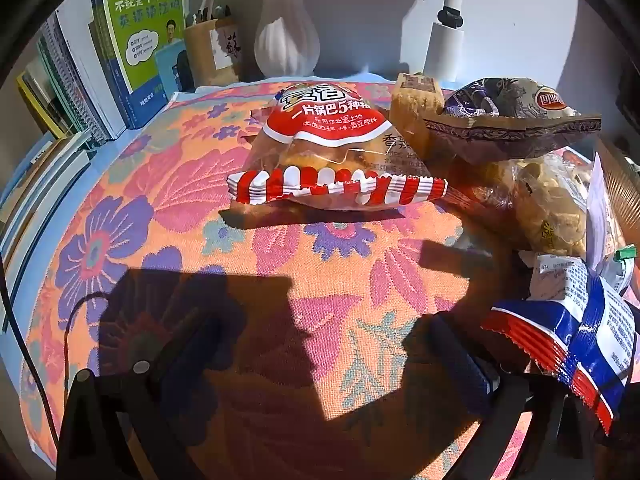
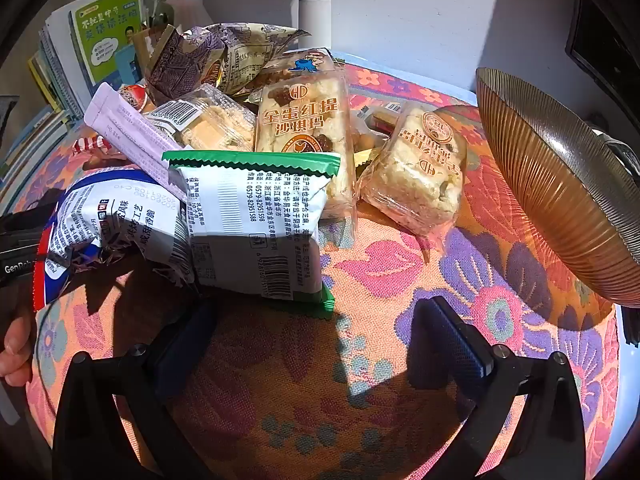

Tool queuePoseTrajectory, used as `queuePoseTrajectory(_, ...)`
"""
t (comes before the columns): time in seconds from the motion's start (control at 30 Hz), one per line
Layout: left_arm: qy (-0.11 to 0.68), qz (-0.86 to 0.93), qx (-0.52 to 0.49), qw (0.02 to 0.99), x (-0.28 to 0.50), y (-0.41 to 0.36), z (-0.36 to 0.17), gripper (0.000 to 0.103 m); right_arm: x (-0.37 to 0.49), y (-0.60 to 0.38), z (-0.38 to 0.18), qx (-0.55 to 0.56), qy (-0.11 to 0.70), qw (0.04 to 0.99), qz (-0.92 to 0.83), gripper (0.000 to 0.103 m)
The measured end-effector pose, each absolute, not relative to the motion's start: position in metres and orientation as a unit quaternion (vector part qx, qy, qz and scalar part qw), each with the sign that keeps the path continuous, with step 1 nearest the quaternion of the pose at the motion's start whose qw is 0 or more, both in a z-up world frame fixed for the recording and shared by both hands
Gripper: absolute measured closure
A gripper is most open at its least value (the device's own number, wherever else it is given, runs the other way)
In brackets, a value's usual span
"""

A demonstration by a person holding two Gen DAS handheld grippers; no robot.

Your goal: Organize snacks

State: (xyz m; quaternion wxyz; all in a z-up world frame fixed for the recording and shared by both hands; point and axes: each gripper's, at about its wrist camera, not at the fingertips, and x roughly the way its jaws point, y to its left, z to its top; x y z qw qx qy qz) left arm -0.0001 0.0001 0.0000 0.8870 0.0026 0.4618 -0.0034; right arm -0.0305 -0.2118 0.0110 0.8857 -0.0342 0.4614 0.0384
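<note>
Both the left gripper (image 1: 324, 356) and right gripper (image 2: 316, 332) gape wide, holding nothing. The red-striped snack bag (image 1: 332, 156) lies flat on the floral tabletop (image 1: 160, 208), long axis crosswise, crimped end facing the camera.

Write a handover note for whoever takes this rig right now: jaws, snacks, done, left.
Left gripper: jaws open, empty, above the floral cloth, facing the red-striped crisp bag.
Right gripper: jaws open, empty, just short of the green-edged packet.
Snacks: heaped loose on the cloth, including the blue-and-red packet, two sachima cakes and a purple chip bag.
Ribbed amber bowl: to the right; its inside cannot be seen.
Done: nothing visibly sorted.
Left: all snacks; the bowl is probably their destination.
</note>
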Motion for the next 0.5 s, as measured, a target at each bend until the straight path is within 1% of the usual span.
queuePoseTrajectory(0.13,0.469,-0.002,0.003,0.883,-0.001,0.0,0.0,0.0,-0.031,-0.213,0.011,-0.029,0.466,0.884,0.038,0.0)
queuePoseTrajectory(0.27,0.475,-0.003,0.011,0.88,-0.014,-0.002,0.001,0.0,-0.037,-0.214,0.013,-0.041,0.501,0.862,0.069,0.0)
queuePoseTrajectory(0.37,0.478,-0.021,0.016,0.878,-0.03,-0.004,0.002,0.0,-0.049,-0.218,0.013,-0.045,0.491,0.866,0.085,0.0)
queuePoseTrajectory(0.43,0.47,-0.039,0.013,0.882,-0.041,0.0,0.005,0.0,-0.057,-0.218,0.014,-0.049,0.493,0.864,0.088,0.0)
queuePoseTrajectory(0.5,0.452,-0.067,0.001,0.89,-0.057,0.005,0.013,0.0,-0.082,-0.219,0.007,-0.049,0.484,0.87,0.084,0.0)
